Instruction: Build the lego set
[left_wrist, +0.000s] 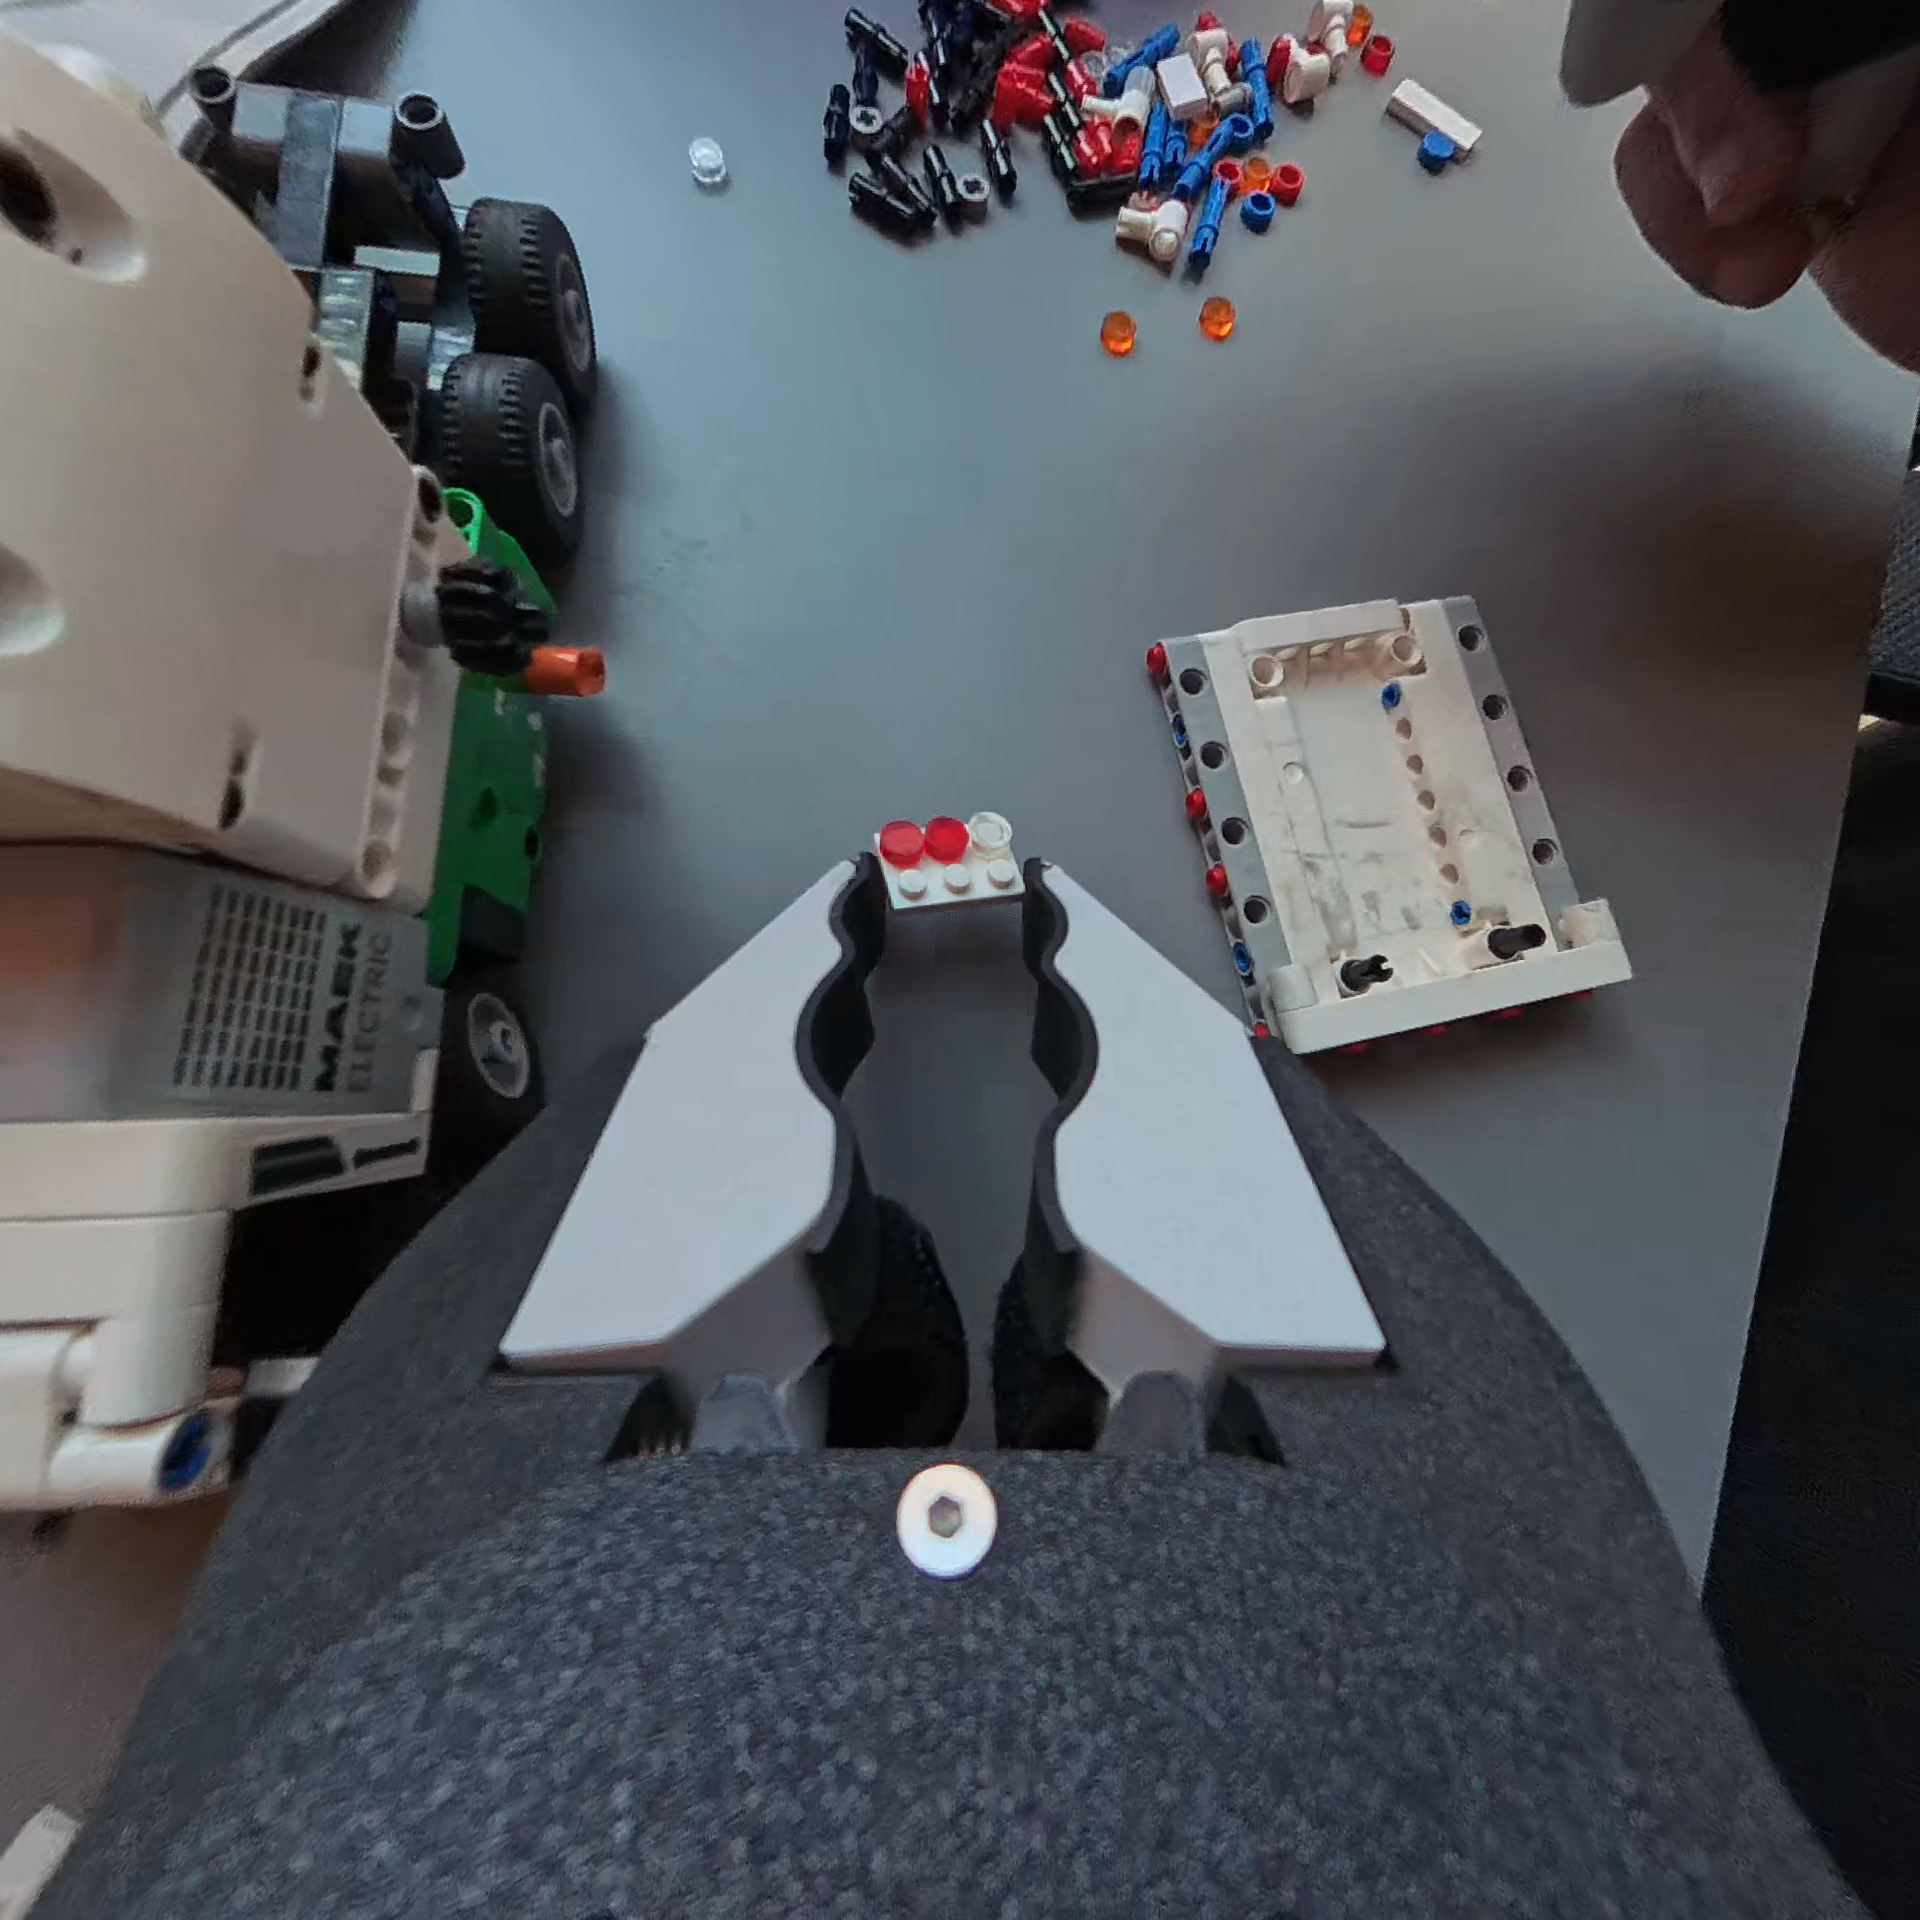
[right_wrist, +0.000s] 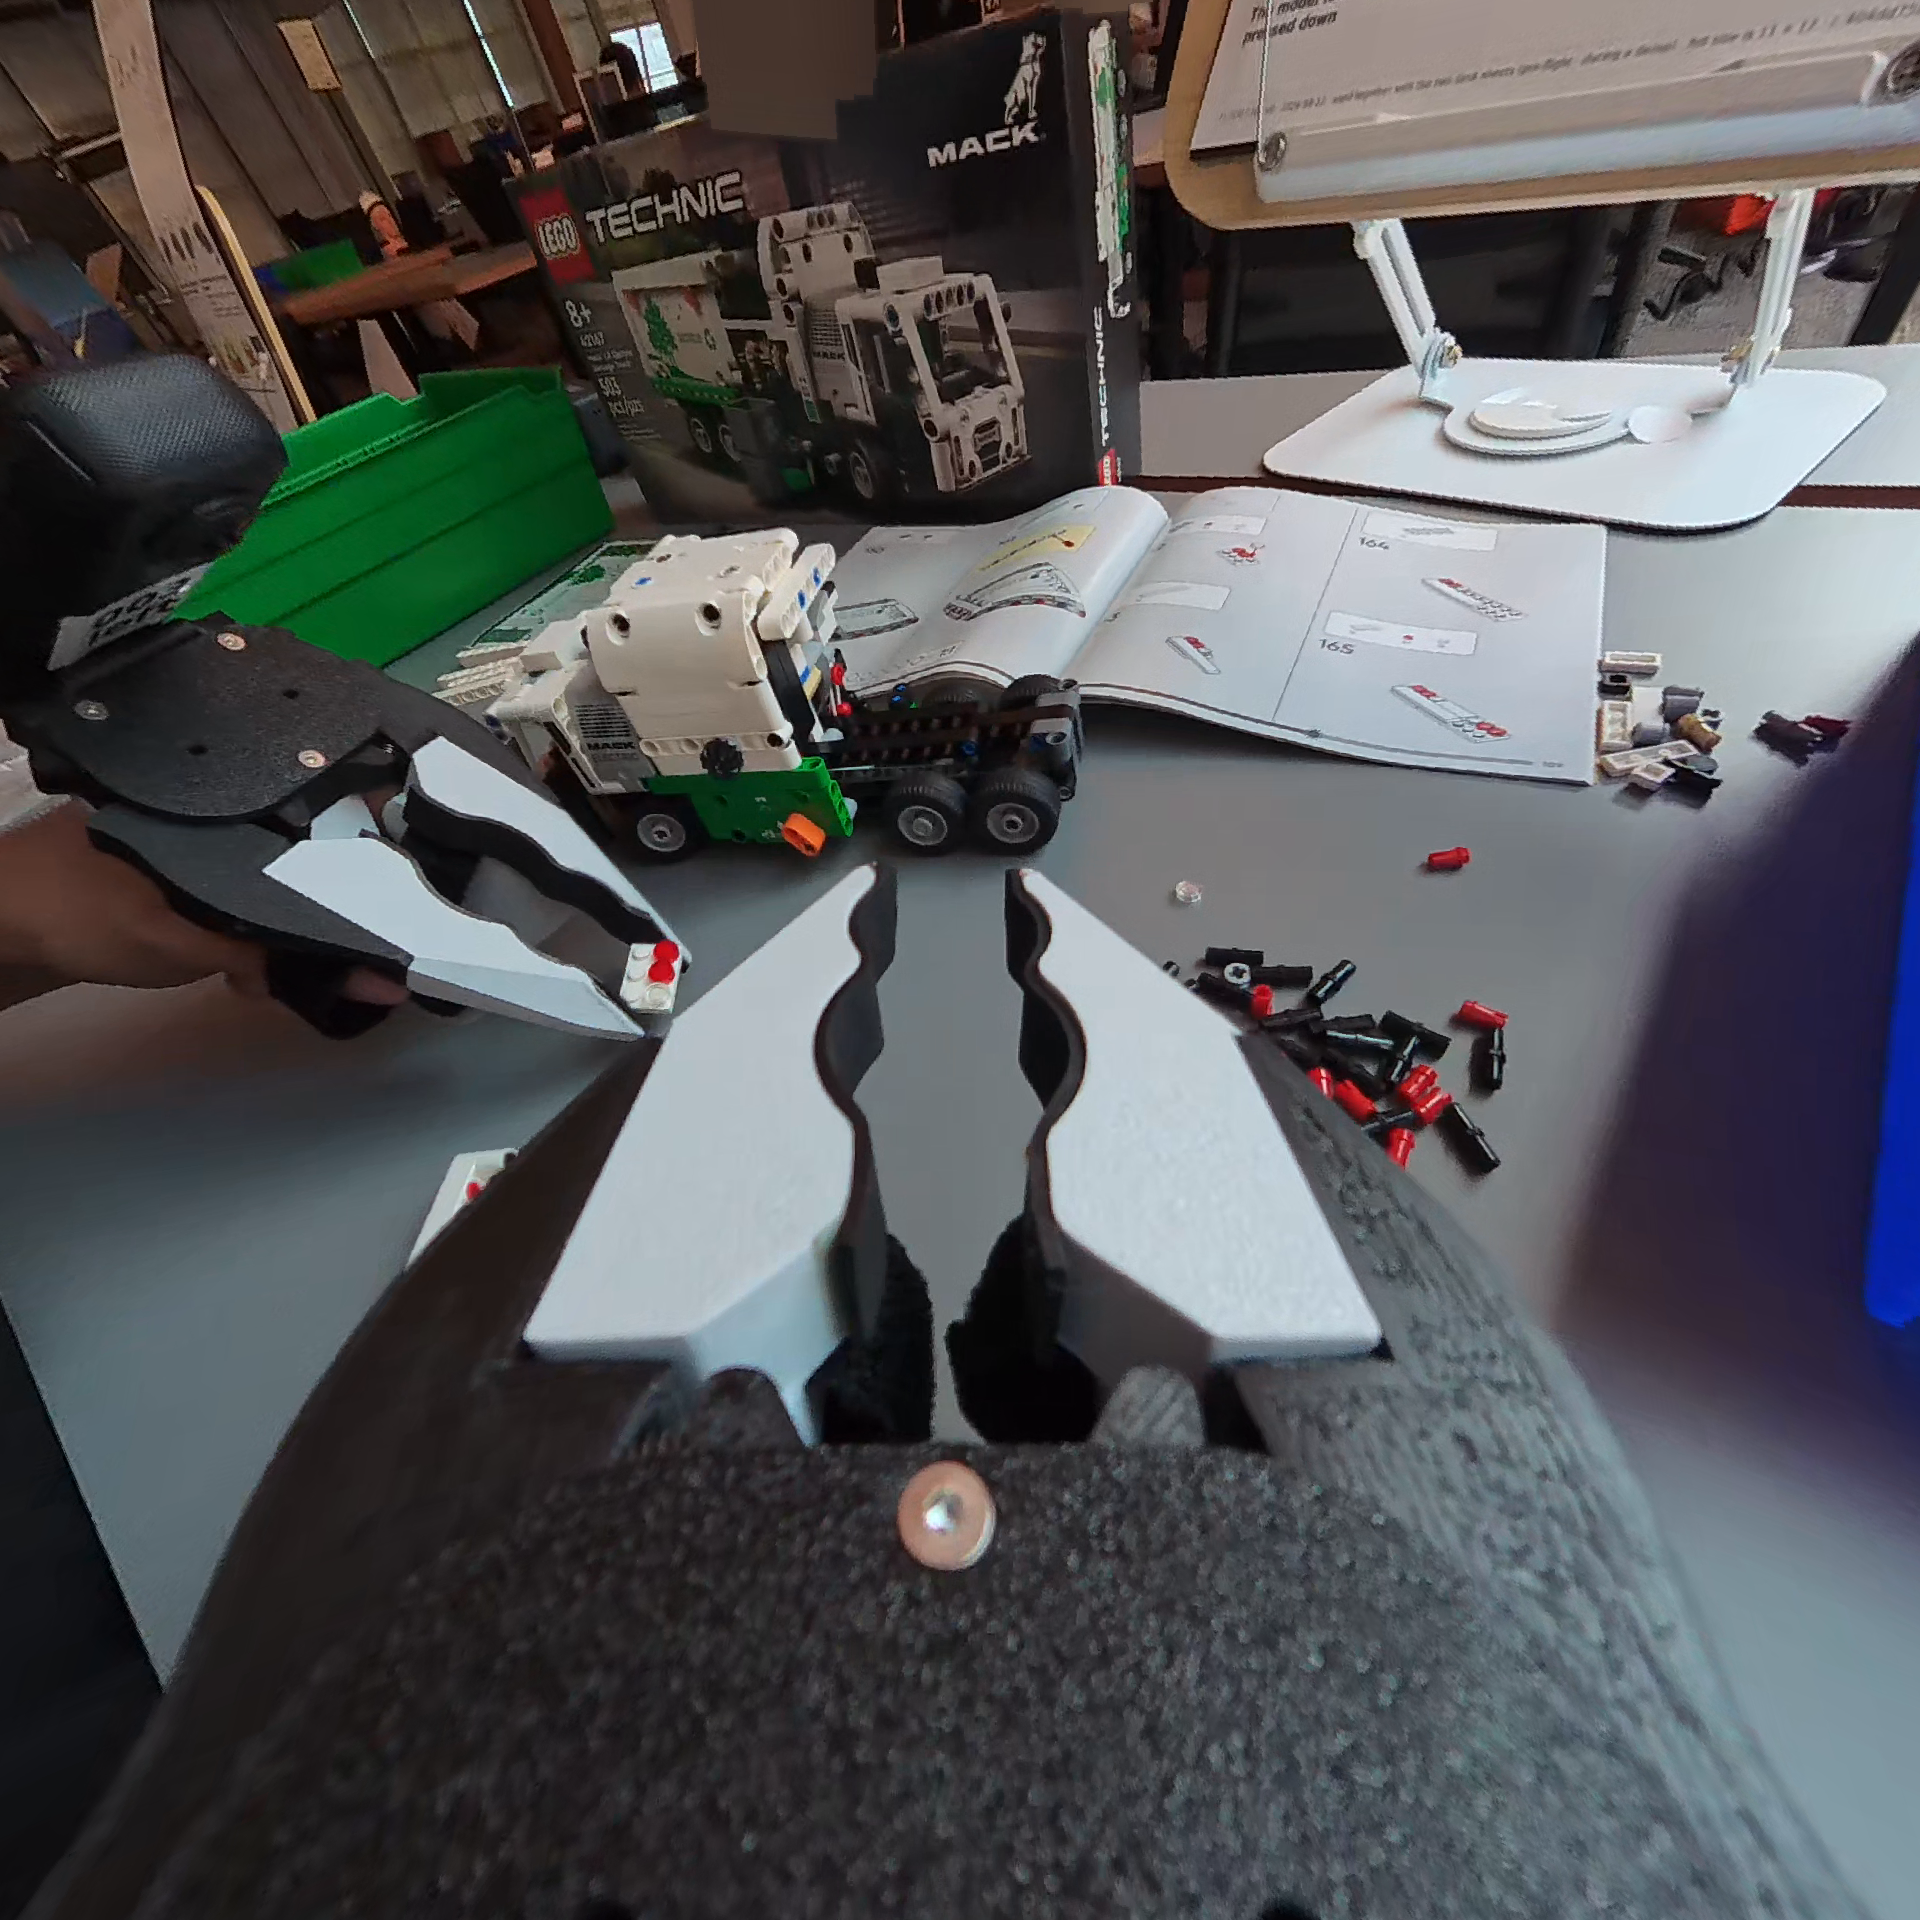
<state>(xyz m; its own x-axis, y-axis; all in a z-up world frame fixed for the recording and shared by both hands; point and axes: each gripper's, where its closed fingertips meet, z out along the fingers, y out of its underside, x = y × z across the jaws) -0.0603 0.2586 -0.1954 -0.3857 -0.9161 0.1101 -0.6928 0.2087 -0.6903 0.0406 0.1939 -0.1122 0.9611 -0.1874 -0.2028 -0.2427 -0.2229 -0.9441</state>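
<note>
My left gripper (left_wrist: 954, 868) is shut on a small white plate (left_wrist: 956, 878) that carries two red round studs and one clear stud, held above the table. It also shows in the right wrist view (right_wrist: 652, 977), at the left gripper's tips. My right gripper (right_wrist: 951, 883) is open and empty, hovering over bare table. The part-built white and green truck (right_wrist: 727, 707) stands behind both grippers; in the left wrist view it (left_wrist: 208, 623) fills the left edge. A white and grey panel assembly (left_wrist: 1382, 821) lies on the table to the right of my left gripper.
A pile of black, red, blue and white pins (left_wrist: 1091, 114) lies at the far side, with two orange studs (left_wrist: 1164, 324) and a clear stud (left_wrist: 708, 161) nearby. The open instruction booklet (right_wrist: 1247, 623), set box (right_wrist: 852, 301), green bin (right_wrist: 416, 509) and a white stand (right_wrist: 1579, 436) sit behind. A hand (left_wrist: 1766, 177) is at top right. Tip to tip, the grippers are about 15 cm apart.
</note>
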